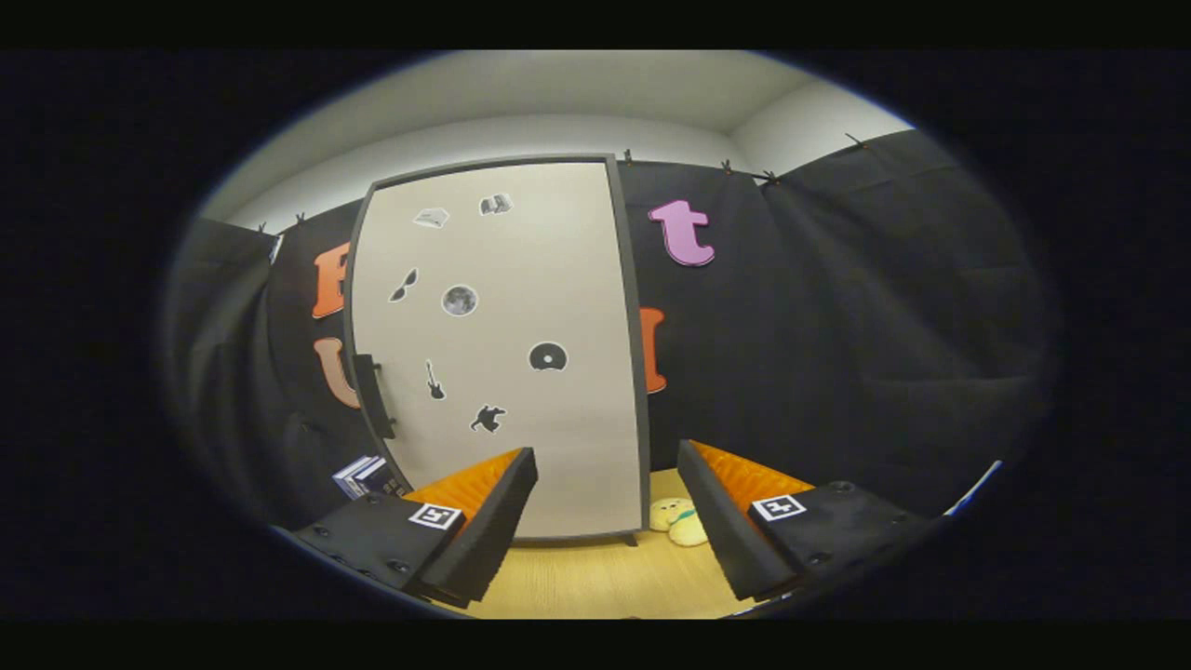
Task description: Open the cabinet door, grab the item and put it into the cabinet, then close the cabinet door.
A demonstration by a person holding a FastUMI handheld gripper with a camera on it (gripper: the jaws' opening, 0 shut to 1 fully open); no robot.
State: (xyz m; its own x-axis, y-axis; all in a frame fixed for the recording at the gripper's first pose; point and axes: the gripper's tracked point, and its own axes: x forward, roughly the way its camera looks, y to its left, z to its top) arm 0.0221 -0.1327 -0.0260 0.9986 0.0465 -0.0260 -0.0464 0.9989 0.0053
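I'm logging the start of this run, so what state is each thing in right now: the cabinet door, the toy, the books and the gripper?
cabinet door: closed, its handle untouched.
plush toy: lying on the wooden table beside the cabinet, just ahead of the gripper, not grasped.
books: stacked flat beside the cabinet, on the handle side.
gripper: jaws open, holding nothing, short of the door.

We've got the gripper held level and pointing straight ahead, its two fingers spread wide apart with nothing between them and neither one touching anything
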